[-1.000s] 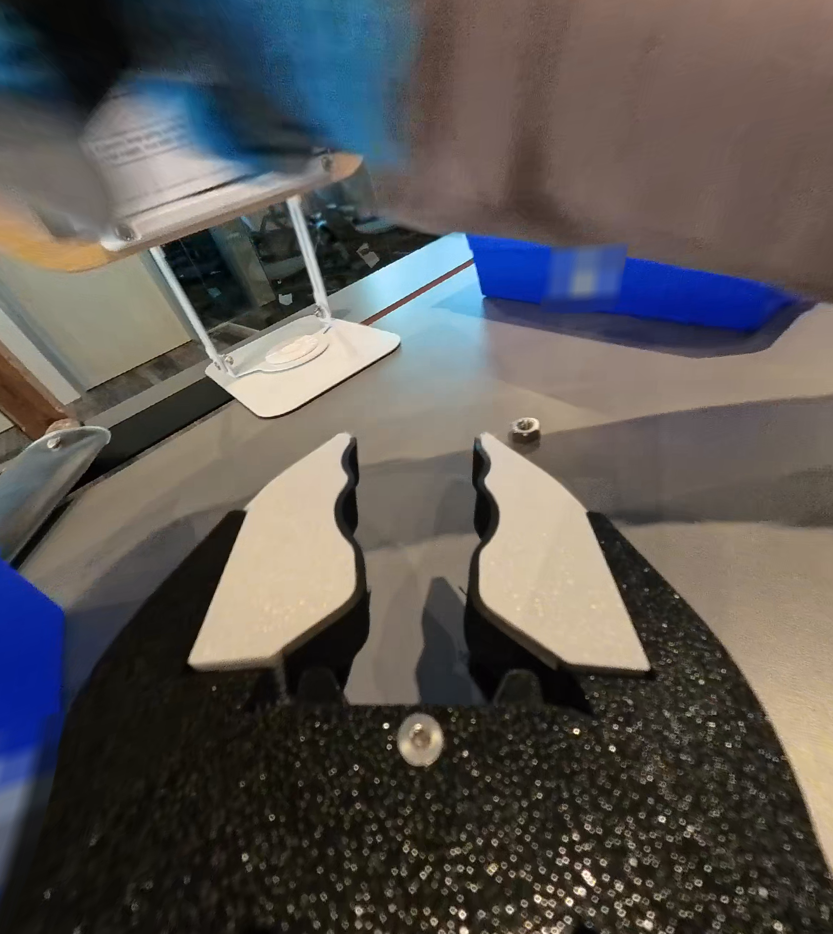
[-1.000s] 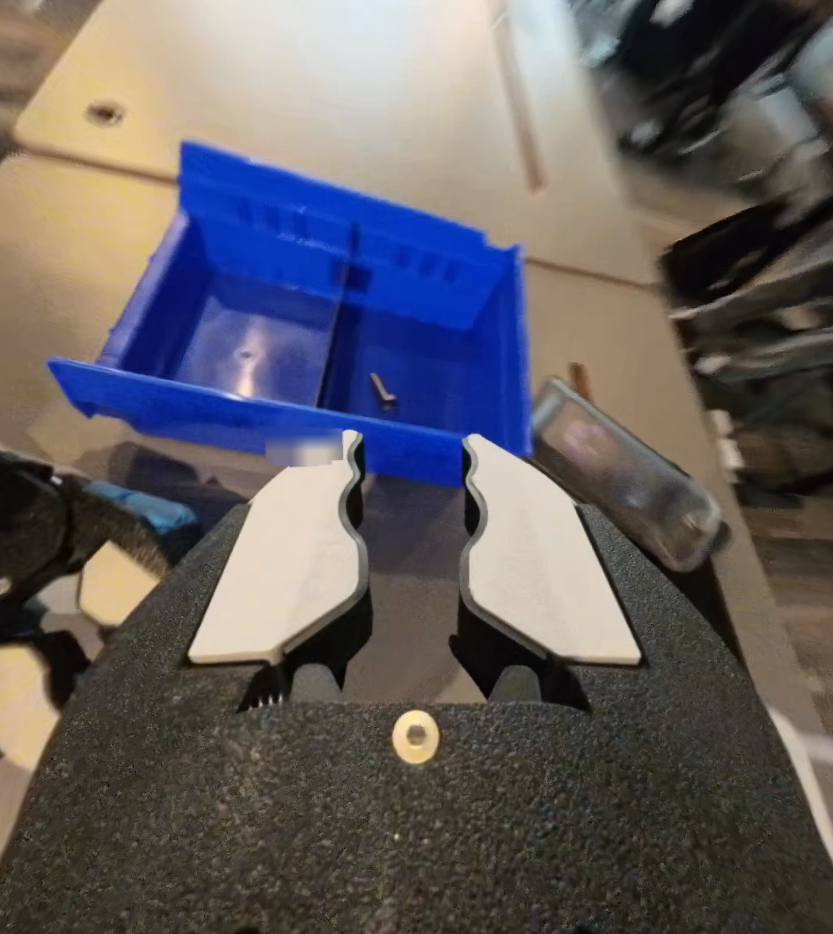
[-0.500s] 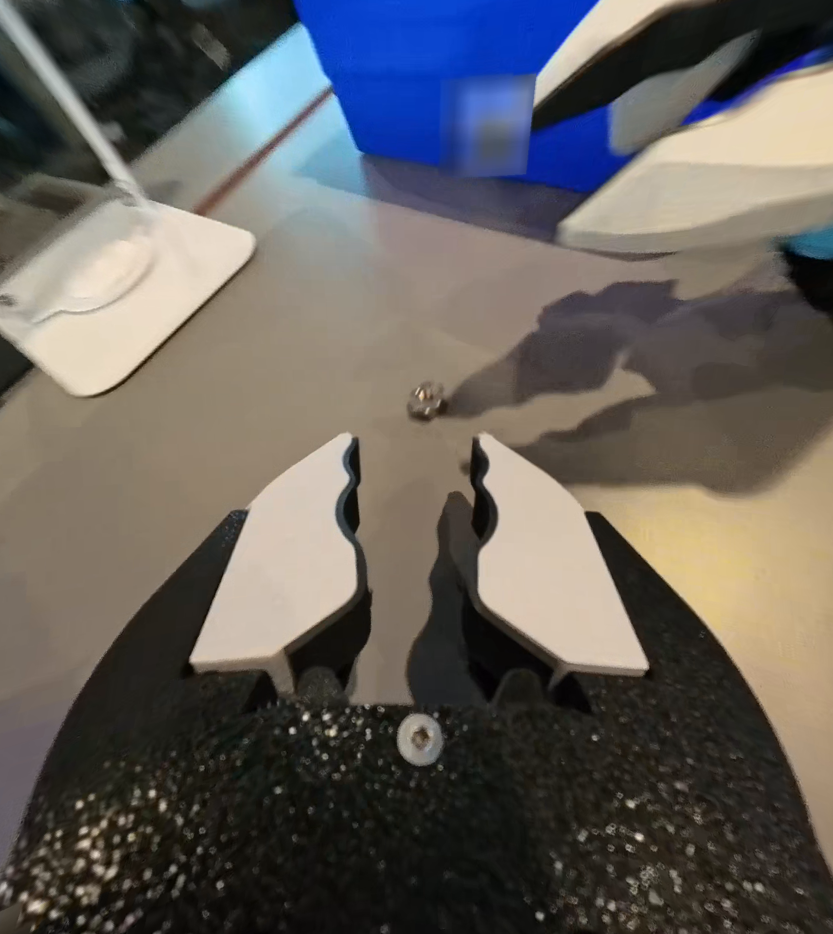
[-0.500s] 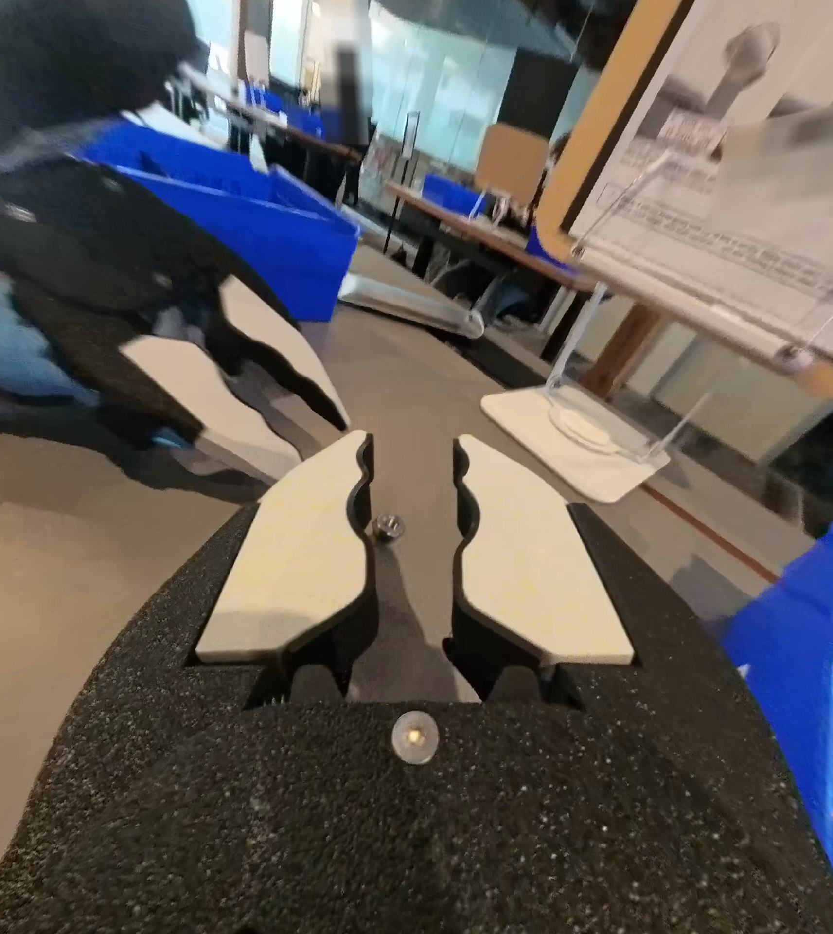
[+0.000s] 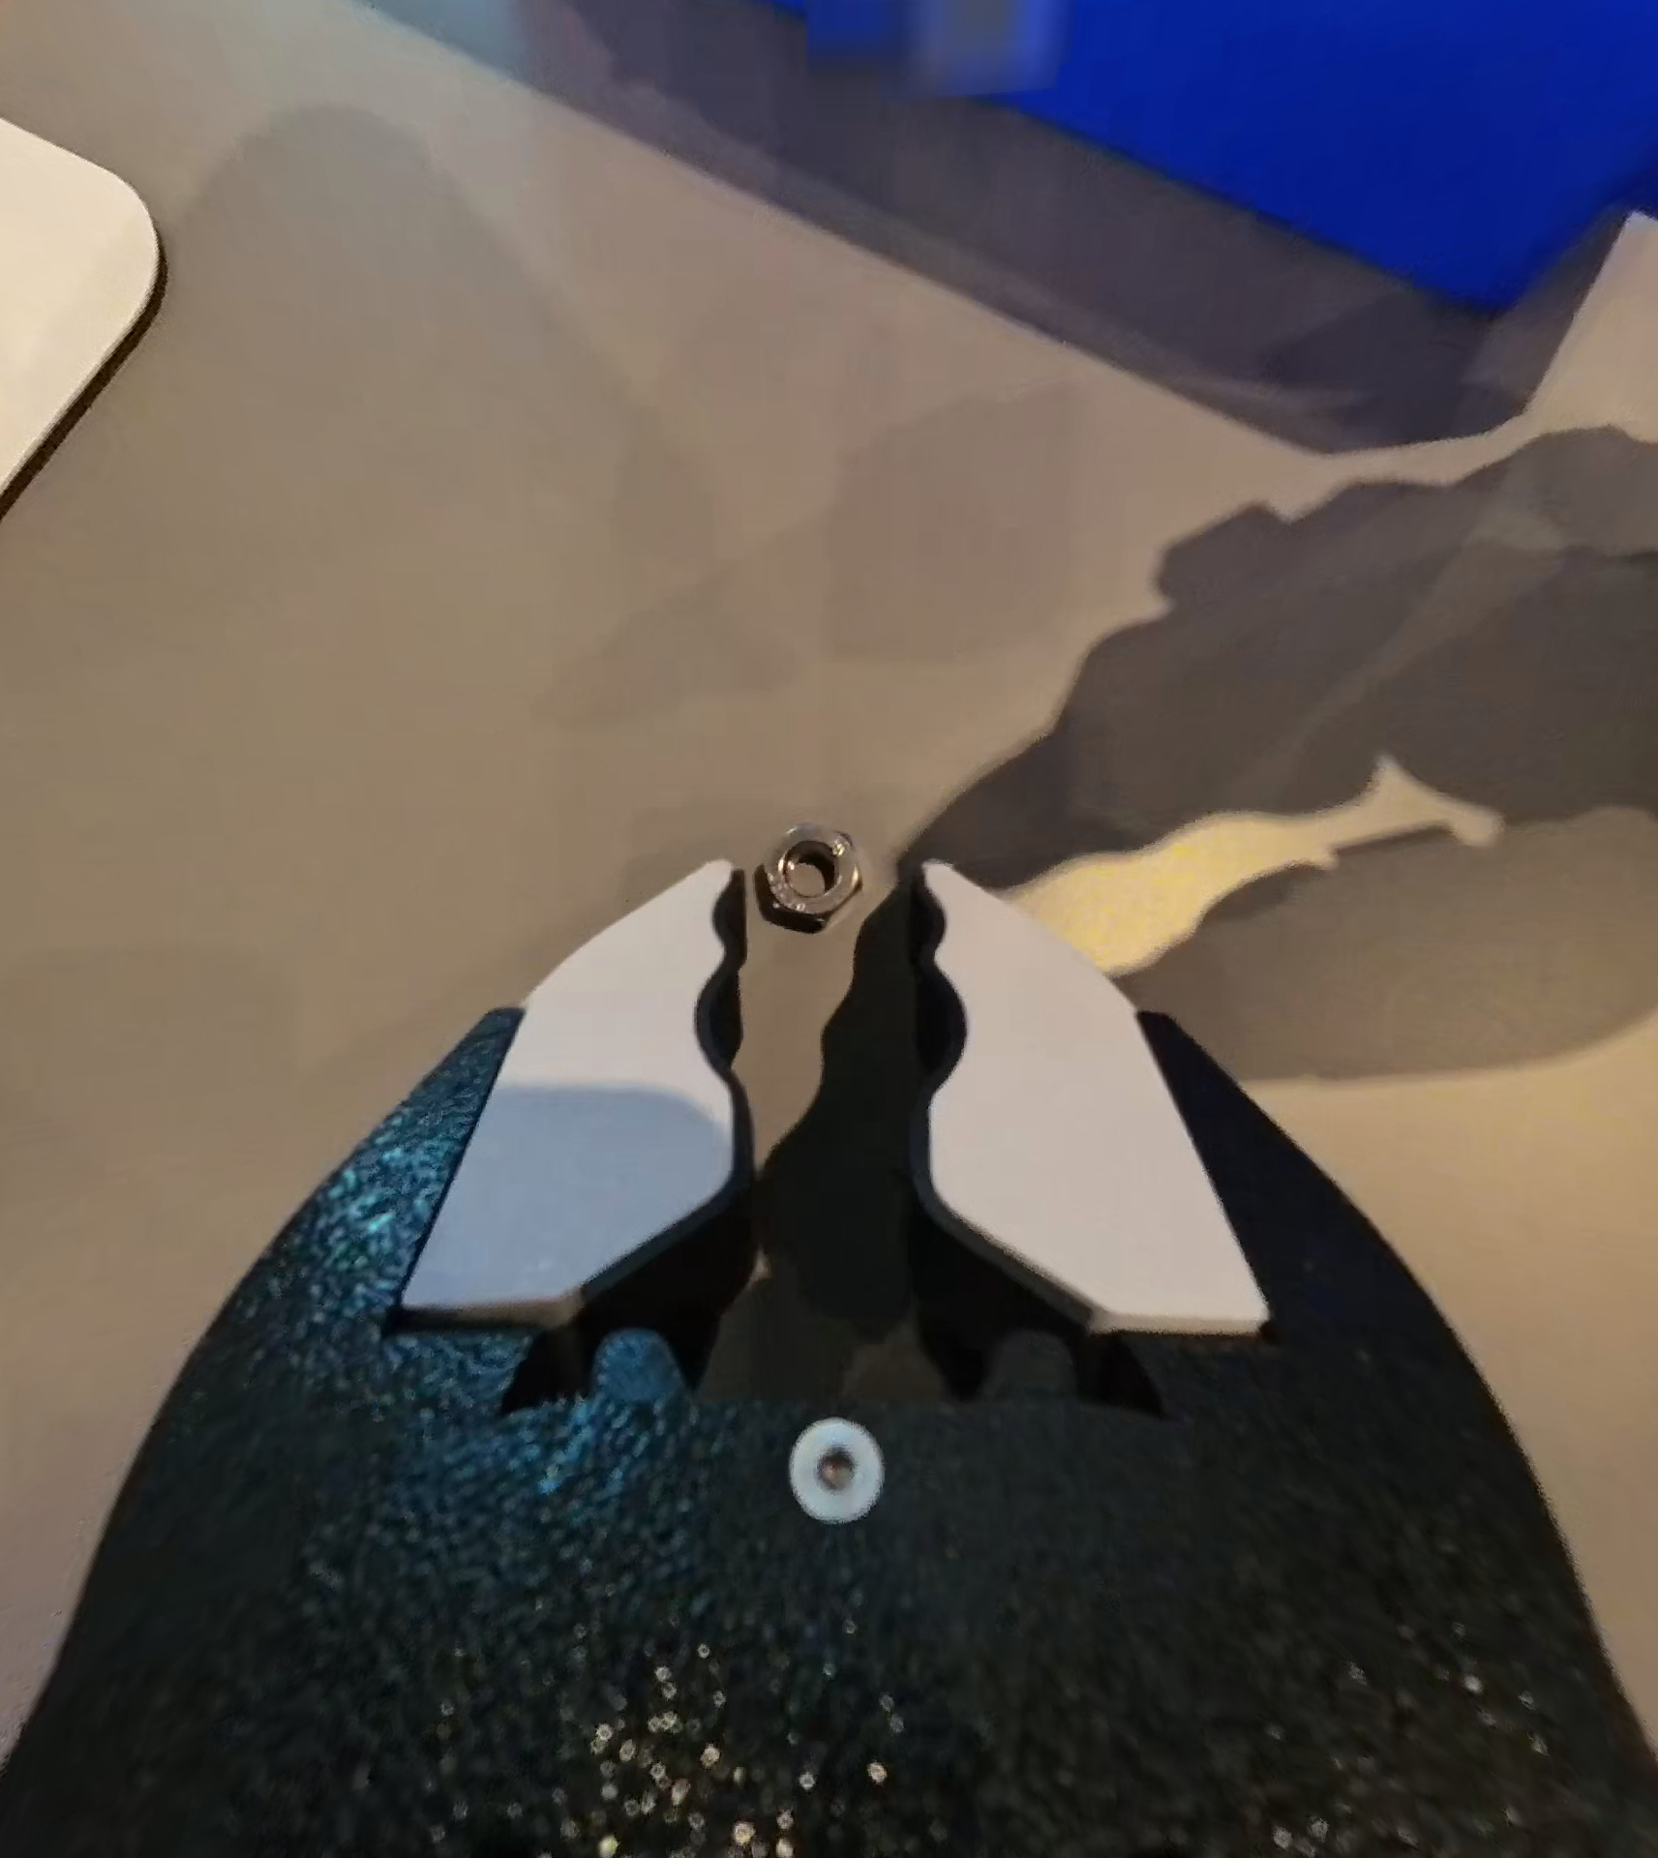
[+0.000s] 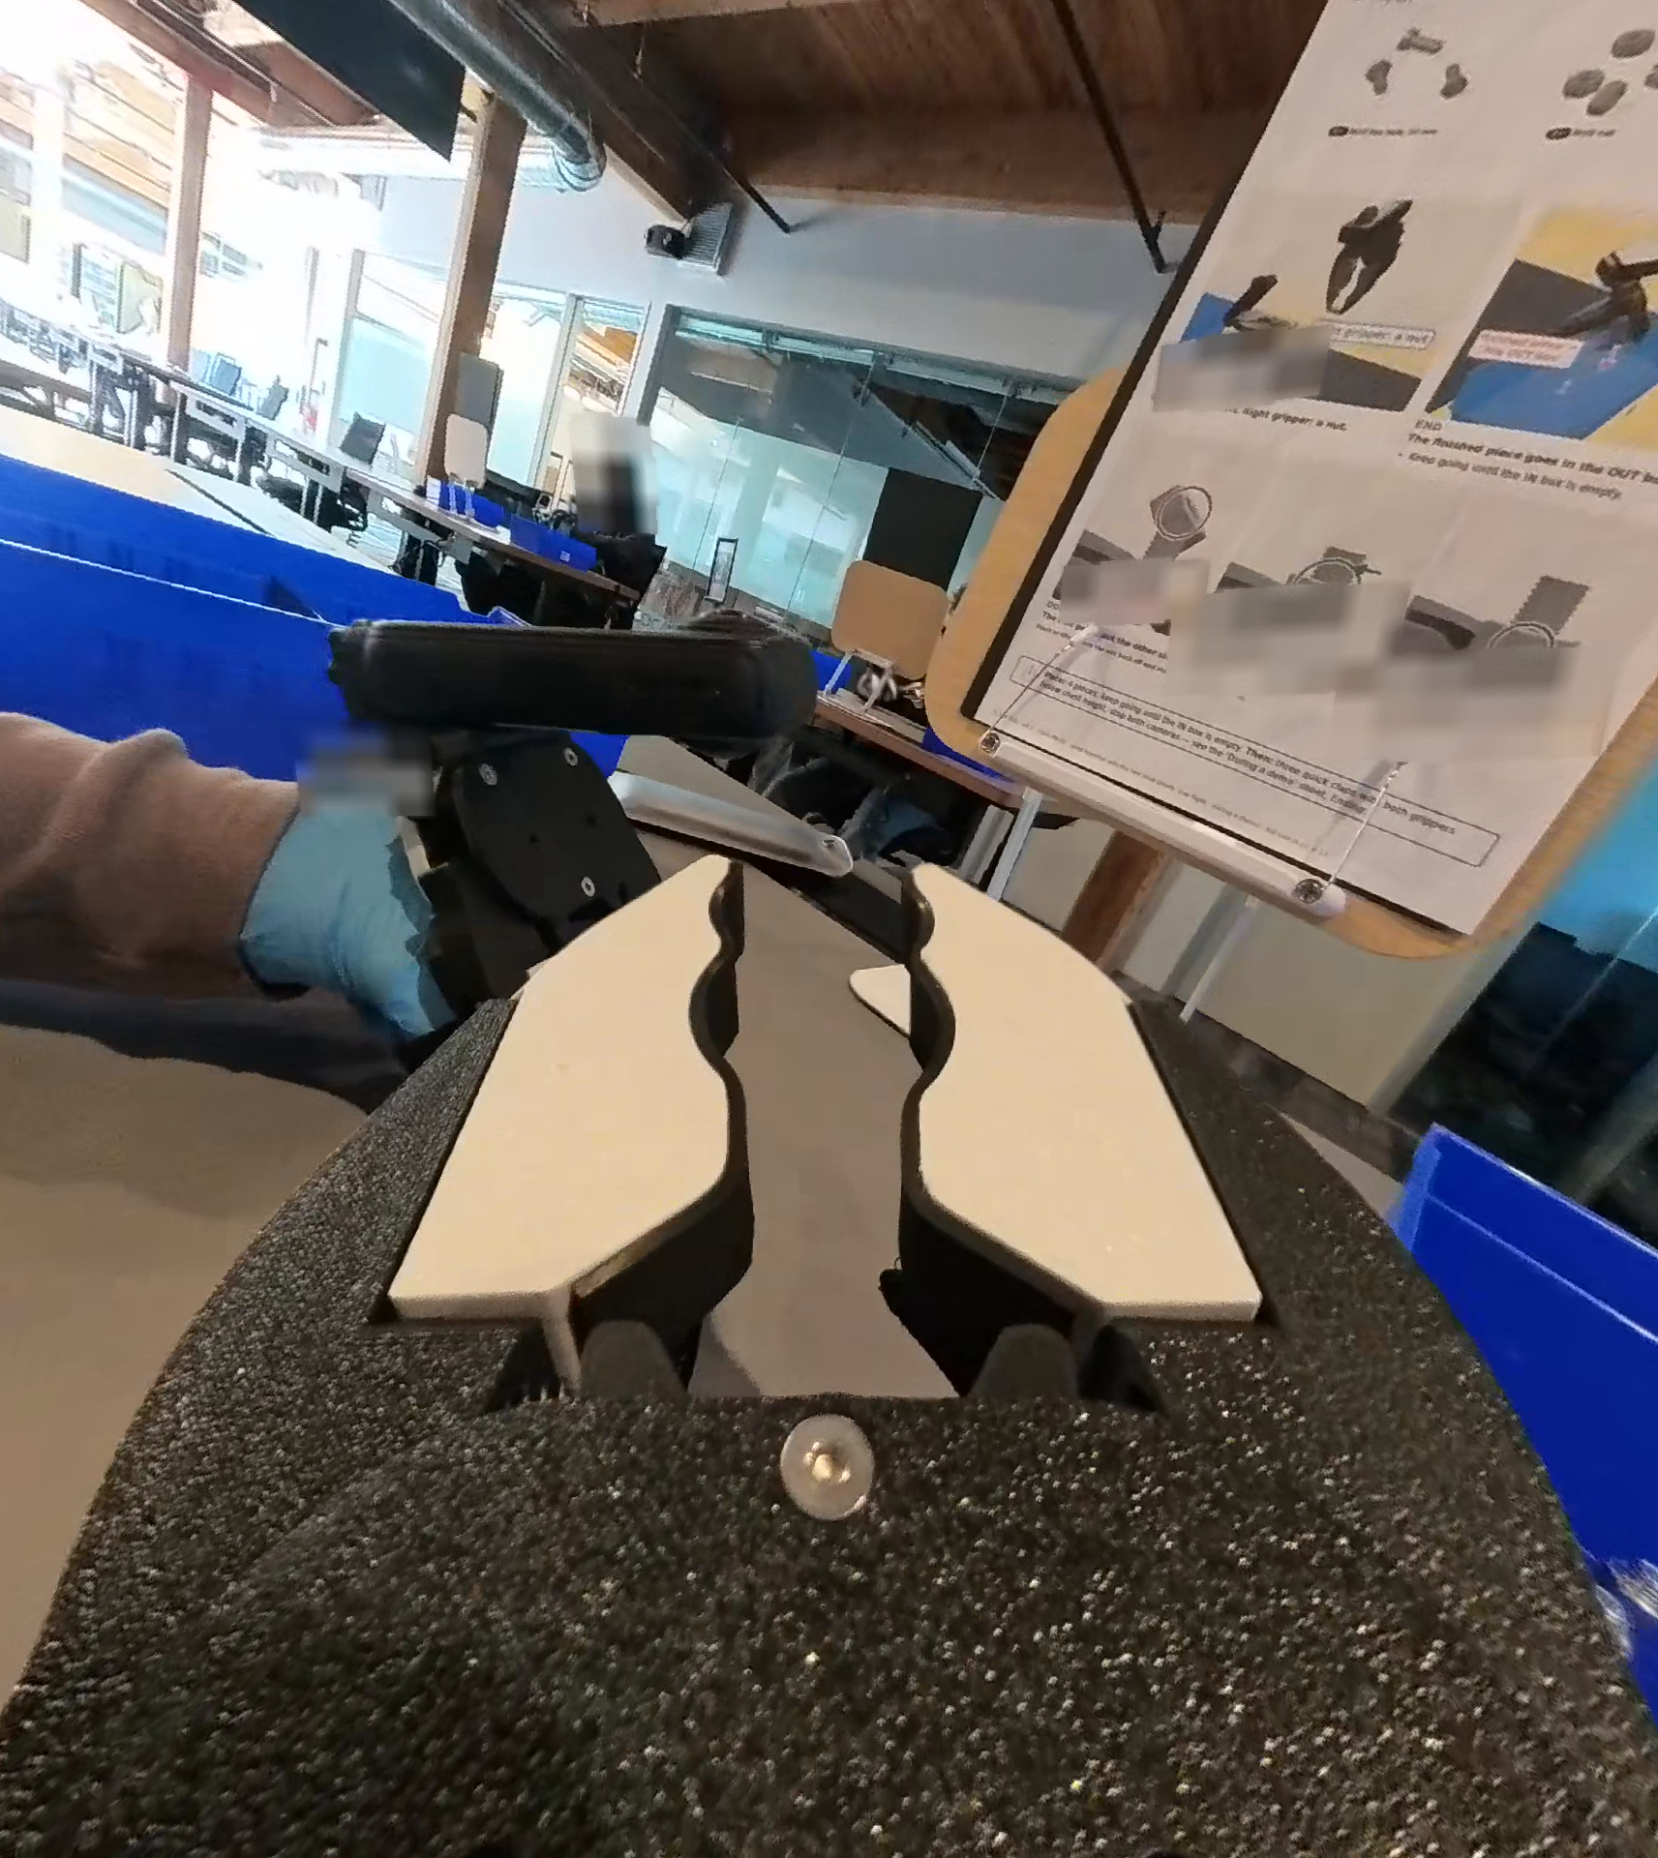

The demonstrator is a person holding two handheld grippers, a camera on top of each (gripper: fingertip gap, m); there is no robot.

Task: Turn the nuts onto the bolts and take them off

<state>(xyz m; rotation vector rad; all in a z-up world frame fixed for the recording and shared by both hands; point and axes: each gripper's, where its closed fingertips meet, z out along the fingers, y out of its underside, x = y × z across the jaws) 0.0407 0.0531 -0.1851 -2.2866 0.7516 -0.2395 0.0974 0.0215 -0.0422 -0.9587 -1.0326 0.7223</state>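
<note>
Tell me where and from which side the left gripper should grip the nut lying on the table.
The nut lies flat on the grey table, hole up, just past the open left gripper and nearer its left finger. Probably best: come down from above, straddle it and close on two opposite flat sides of the hexagon, low near the table. It is thin, so little wall offers itself.

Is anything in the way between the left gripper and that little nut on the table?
No, nothing visible blocks it. The nut lies flat on the bare table, just ahead of the open left gripper, nearer its left fingertip. Only shadows fall across the table nearby. The blue bin sits well beyond the nut.
</note>
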